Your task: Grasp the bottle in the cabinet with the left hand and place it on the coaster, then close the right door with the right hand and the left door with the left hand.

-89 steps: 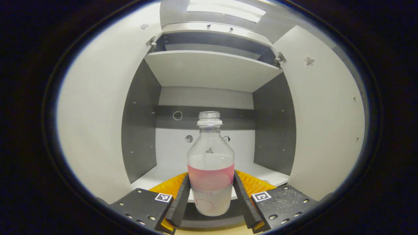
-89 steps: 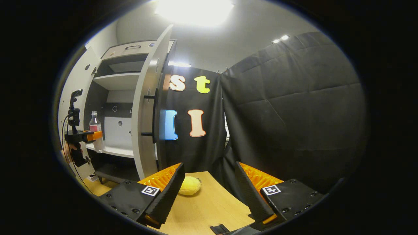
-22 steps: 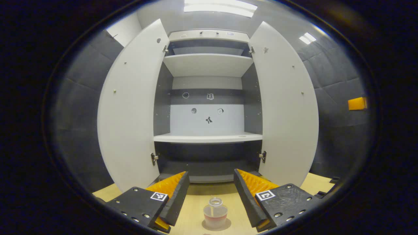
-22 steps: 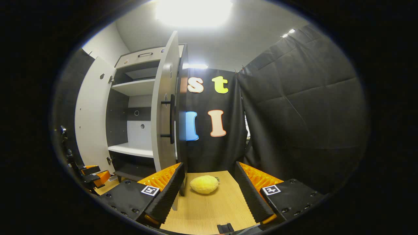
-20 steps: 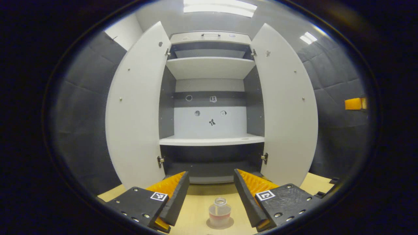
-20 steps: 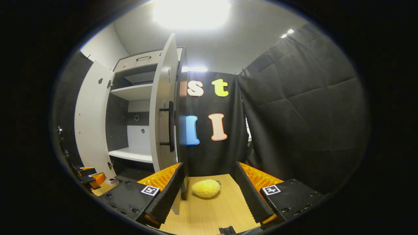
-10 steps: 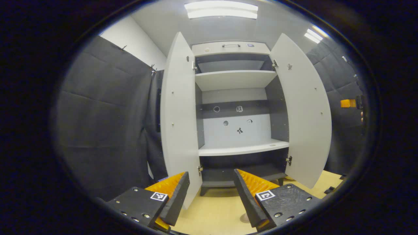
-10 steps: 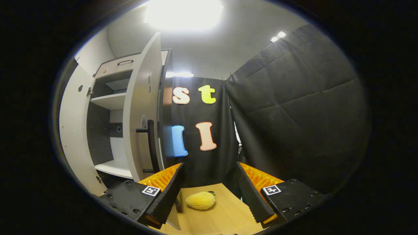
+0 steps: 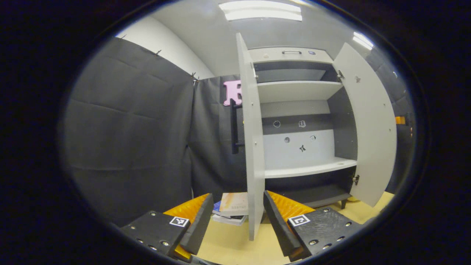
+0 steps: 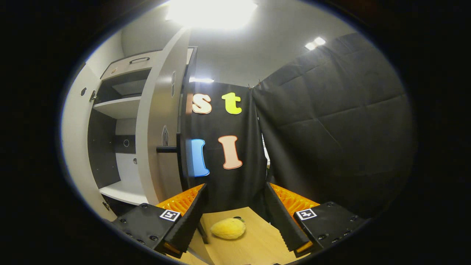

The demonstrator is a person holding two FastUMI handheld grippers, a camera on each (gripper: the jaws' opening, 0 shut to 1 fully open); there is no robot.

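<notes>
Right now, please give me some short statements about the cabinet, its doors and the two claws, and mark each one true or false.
1. Both cabinet doors, the left door and the right door, stand open. True.
2. The left claw is shut on a bottle. False: it is open and holds nothing.
3. A yellow lemon-like thing lies on the table ahead of the right claw. True.
4. The right claw grips the door handle. False: it is open, apart from it.

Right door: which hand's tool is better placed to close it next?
The right. Its open tool sits close beside the right door, near the door's handle. The left tool faces the left door's edge instead.
</notes>
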